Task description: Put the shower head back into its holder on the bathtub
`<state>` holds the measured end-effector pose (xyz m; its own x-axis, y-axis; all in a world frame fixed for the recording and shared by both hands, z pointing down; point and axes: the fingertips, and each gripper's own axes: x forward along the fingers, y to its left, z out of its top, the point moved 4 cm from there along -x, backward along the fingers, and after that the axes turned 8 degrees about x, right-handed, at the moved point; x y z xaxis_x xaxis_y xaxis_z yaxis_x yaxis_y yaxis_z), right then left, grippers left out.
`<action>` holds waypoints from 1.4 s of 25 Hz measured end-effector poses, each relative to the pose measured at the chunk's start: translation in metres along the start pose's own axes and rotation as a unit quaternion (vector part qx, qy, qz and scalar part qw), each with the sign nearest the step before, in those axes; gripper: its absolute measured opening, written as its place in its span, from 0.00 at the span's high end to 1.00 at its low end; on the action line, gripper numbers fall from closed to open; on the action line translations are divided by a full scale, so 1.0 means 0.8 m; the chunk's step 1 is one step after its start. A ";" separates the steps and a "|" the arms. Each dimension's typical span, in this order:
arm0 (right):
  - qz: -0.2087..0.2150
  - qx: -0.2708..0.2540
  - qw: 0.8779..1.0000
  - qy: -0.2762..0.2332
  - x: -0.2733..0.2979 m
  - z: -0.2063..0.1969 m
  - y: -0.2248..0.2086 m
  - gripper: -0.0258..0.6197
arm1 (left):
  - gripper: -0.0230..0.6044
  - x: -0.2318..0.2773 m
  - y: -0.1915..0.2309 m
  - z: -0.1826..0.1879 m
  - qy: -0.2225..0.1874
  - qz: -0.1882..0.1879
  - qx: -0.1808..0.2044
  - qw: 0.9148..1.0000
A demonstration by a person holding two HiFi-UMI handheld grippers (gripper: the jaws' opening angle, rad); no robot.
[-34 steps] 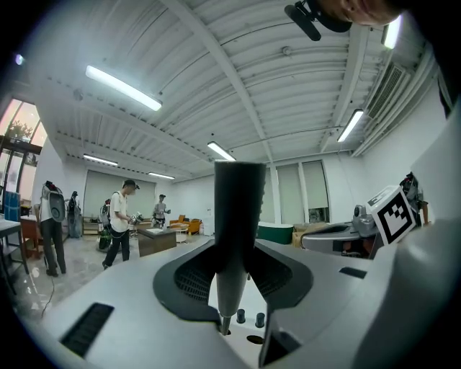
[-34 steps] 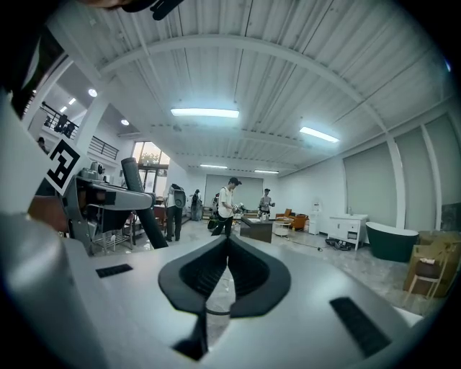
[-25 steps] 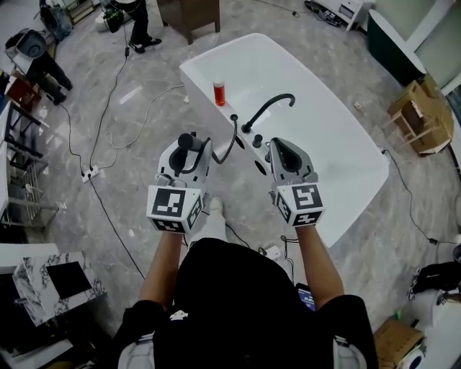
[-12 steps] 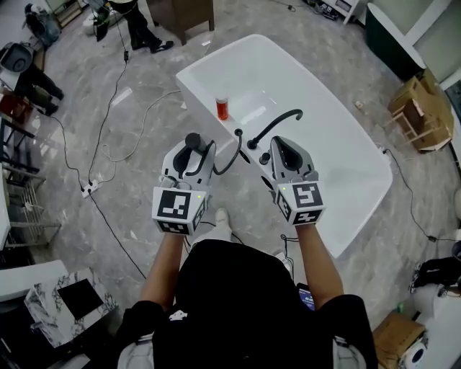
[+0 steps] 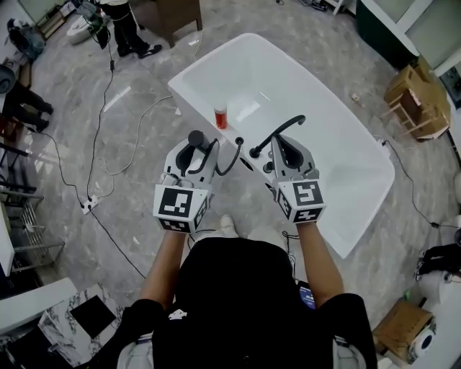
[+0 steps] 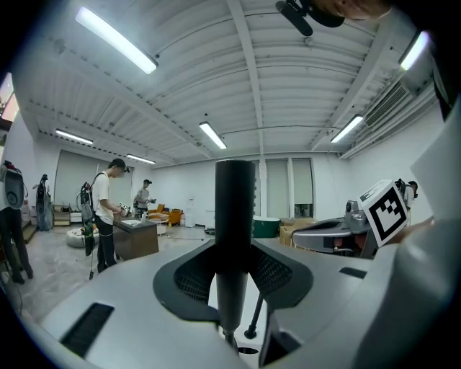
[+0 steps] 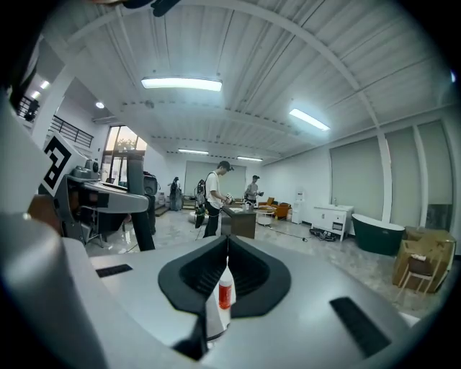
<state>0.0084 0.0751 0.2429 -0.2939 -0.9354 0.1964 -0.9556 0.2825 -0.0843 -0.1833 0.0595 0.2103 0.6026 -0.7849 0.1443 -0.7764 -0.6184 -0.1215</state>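
My left gripper (image 5: 191, 154) is shut on the black shower head (image 5: 194, 138), which stands upright between the jaws (image 6: 234, 216). Its black hose (image 5: 229, 160) loops from there to the near rim of the white bathtub (image 5: 184, 90). A small round opening (image 6: 247, 351) on that rim shows just below the held handle. Beside it, my right gripper (image 5: 284, 149) is shut with nothing in it, hanging over the rim next to the curved black faucet (image 5: 278, 132). Through the slit between its jaws I see a red-capped bottle (image 7: 225, 292), standing on the tub's rim (image 5: 220, 116).
Cables (image 5: 101, 122) trail over the grey marble floor left of the tub. People (image 5: 122, 29) stand by a dark wooden cabinet (image 5: 173, 16) at the back. A wooden crate (image 5: 418, 101) sits at the right, a dark green tub (image 7: 380, 234) beyond.
Both grippers have moved forward together towards the tub's near rim, the left one still carrying the shower head. The faucet and bottle now sit closer to the jaws.
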 end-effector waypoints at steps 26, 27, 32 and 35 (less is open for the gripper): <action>0.025 0.020 0.998 0.062 0.107 -0.040 -0.105 0.92 | 0.73 0.150 -0.014 -0.039 0.055 -0.008 -0.025 0.998; 0.026 0.021 0.997 0.065 0.110 -0.045 -0.109 0.92 | 0.73 0.154 -0.015 -0.043 0.059 -0.008 -0.026 0.998; 0.032 0.025 0.996 0.079 0.127 -0.058 -0.126 0.92 | 0.73 0.176 -0.013 -0.051 0.074 -0.004 -0.027 0.997; 0.038 0.026 0.996 0.082 0.135 -0.060 -0.132 0.92 | 0.73 0.186 -0.011 -0.046 0.059 -0.002 -0.022 0.998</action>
<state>0.0765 -0.0452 0.3202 -0.3698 -0.8628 0.3448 -0.9289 0.3362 -0.1551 -0.0934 -0.0503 0.2687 0.5825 -0.7704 0.2592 -0.7826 -0.6178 -0.0773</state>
